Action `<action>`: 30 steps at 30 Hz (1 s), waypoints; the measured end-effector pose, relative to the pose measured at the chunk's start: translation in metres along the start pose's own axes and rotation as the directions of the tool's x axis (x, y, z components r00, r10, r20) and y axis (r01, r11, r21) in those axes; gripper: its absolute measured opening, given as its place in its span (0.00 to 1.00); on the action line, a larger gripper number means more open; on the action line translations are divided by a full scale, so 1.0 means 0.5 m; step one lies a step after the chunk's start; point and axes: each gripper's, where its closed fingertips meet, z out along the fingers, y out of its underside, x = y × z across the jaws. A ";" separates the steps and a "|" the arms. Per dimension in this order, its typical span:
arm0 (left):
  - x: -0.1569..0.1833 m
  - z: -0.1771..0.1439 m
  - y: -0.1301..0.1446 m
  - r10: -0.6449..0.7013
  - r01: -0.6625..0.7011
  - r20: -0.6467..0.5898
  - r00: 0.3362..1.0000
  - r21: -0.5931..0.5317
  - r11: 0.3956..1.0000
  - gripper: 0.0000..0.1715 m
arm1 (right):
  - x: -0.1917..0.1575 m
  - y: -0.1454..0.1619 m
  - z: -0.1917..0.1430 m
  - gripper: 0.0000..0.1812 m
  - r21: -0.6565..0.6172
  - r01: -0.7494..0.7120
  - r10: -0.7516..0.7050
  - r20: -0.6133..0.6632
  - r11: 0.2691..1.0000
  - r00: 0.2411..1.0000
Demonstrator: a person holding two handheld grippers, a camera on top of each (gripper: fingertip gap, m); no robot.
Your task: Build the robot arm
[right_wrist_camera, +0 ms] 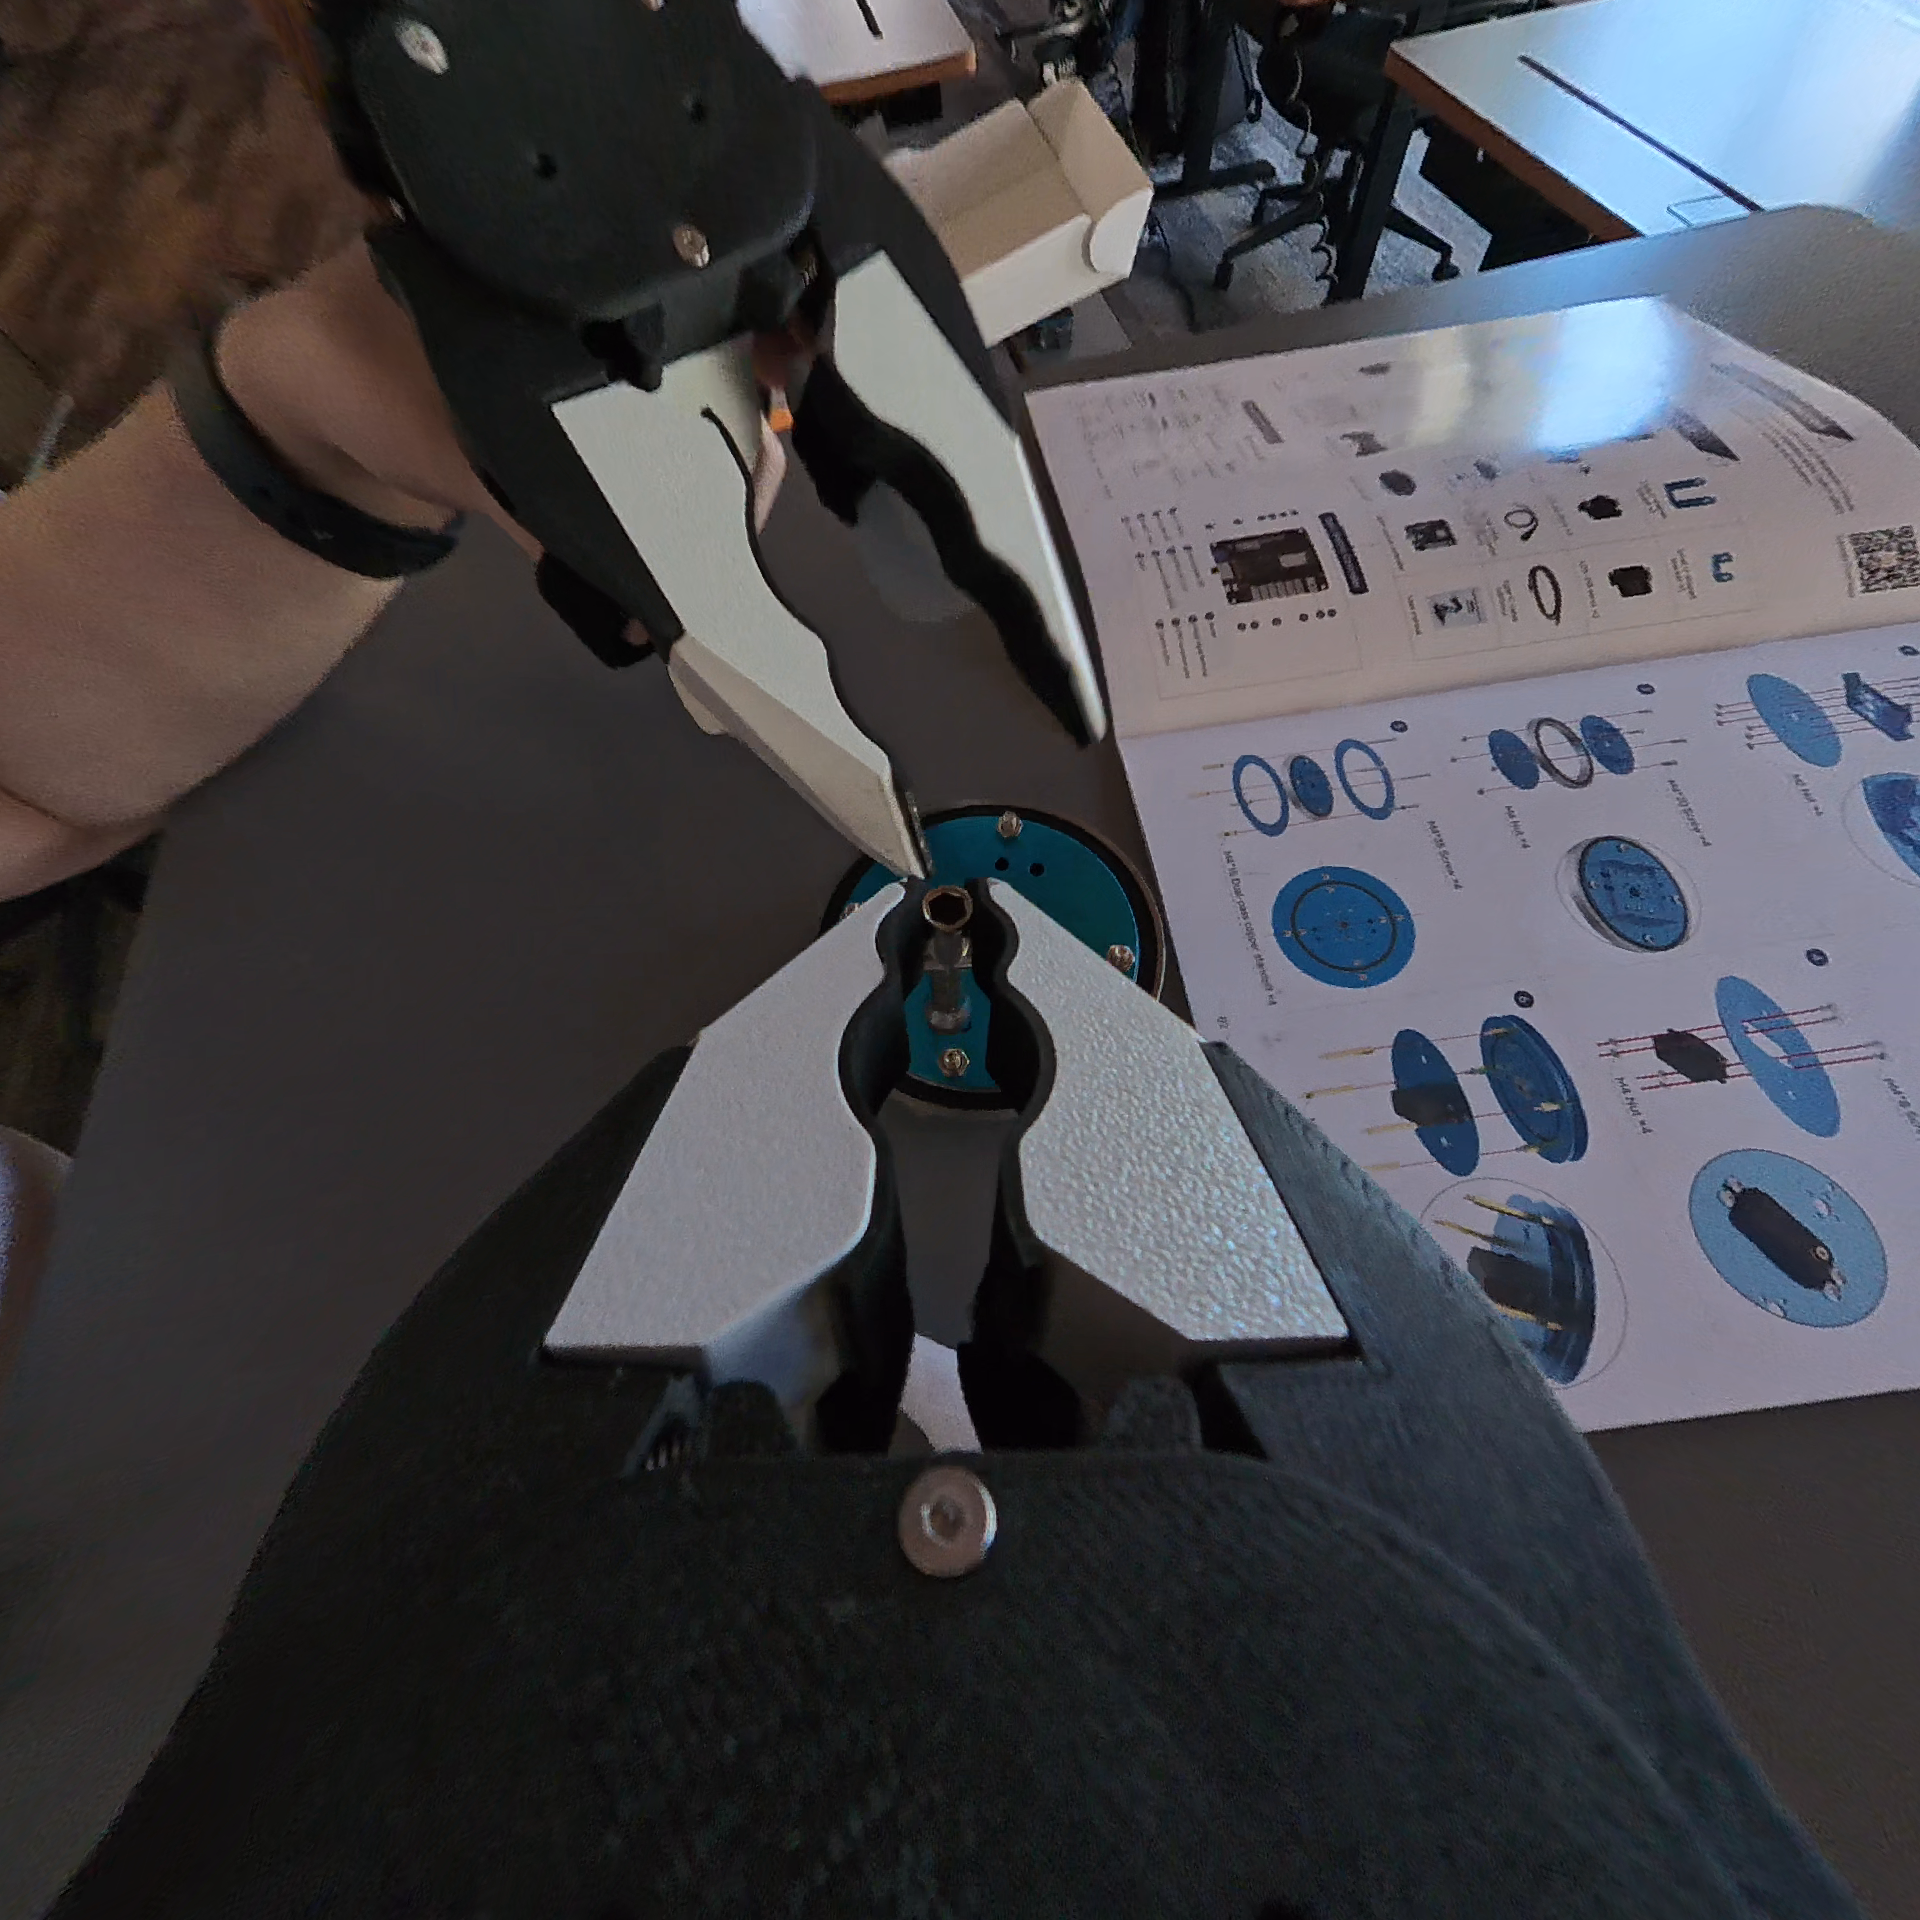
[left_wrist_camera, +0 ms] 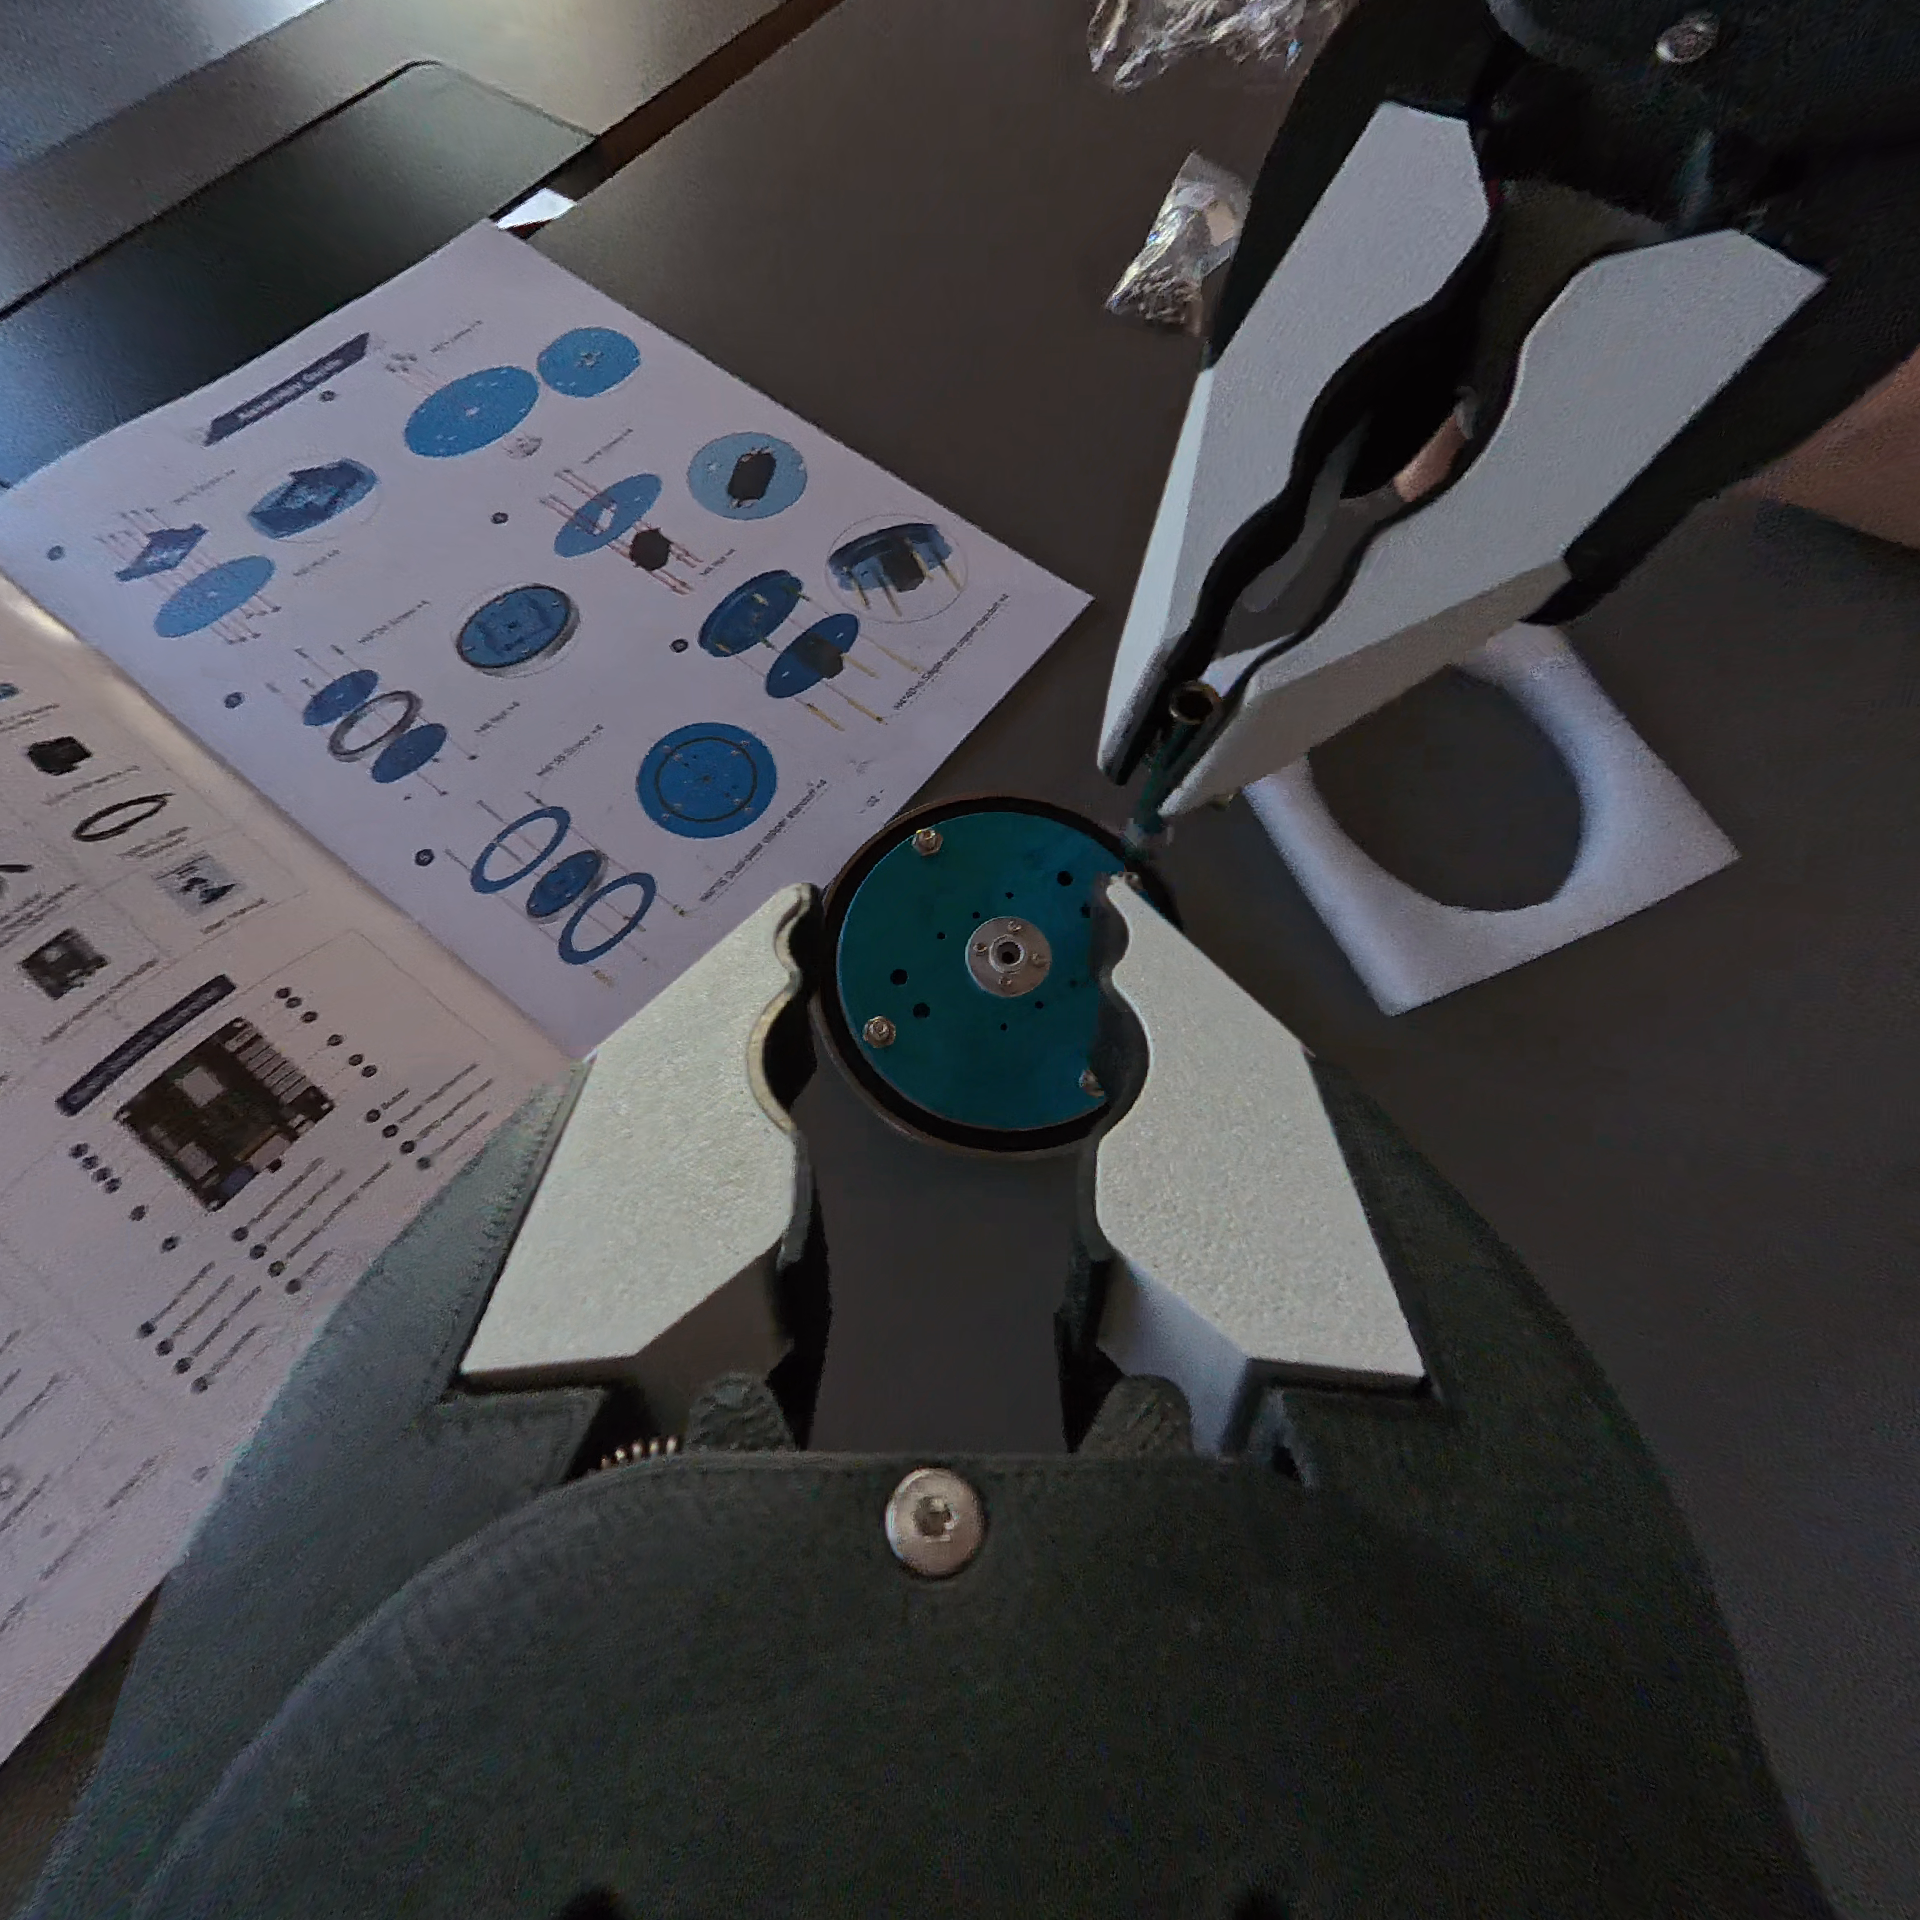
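Note:
A round blue disc (left_wrist_camera: 935, 997) with a black rim, small nuts and a metal hub lies on the dark table (left_wrist_camera: 1610, 1299). My left gripper (left_wrist_camera: 956, 899) is shut on the disc, one finger on each side of its rim. My right gripper (left_wrist_camera: 1153, 790) comes down from the upper right, its tip at the disc's far right edge. It is shut on a small brass hex standoff (left_wrist_camera: 1184, 707). In the right wrist view the standoff (right_wrist_camera: 943, 914) sits between the right gripper's (right_wrist_camera: 943, 896) tips over the disc (right_wrist_camera: 1070, 894). The left gripper (right_wrist_camera: 1000, 792) reaches in from the upper left.
Printed instruction sheets (left_wrist_camera: 540, 582) lie left of the disc and also show in the right wrist view (right_wrist_camera: 1507, 935). A white foam square with a round hole (left_wrist_camera: 1455, 956) lies to the right. Clear bags of small parts (left_wrist_camera: 1174, 249) and a white box (right_wrist_camera: 1039, 208) sit farther back. A person's arm (right_wrist_camera: 208, 582) holds the left gripper. The grippers are tip to tip, or close to it.

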 end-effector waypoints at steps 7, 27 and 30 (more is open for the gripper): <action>0.103 -0.055 -0.103 -0.082 0.302 -0.567 0.820 0.306 0.903 0.22 | -0.031 -0.116 -0.101 0.04 0.275 -0.098 0.029 0.246 0.956 0.969; 0.120 -0.078 -0.169 0.006 0.203 -0.377 0.926 0.511 0.836 0.05 | -0.012 -0.151 -0.150 0.19 0.330 -0.245 0.092 0.417 0.911 0.904; 0.112 -0.076 -0.162 -0.040 0.252 -0.415 0.909 0.471 0.845 0.05 | -0.007 -0.132 -0.167 0.27 0.276 0.142 -0.200 0.192 0.951 0.961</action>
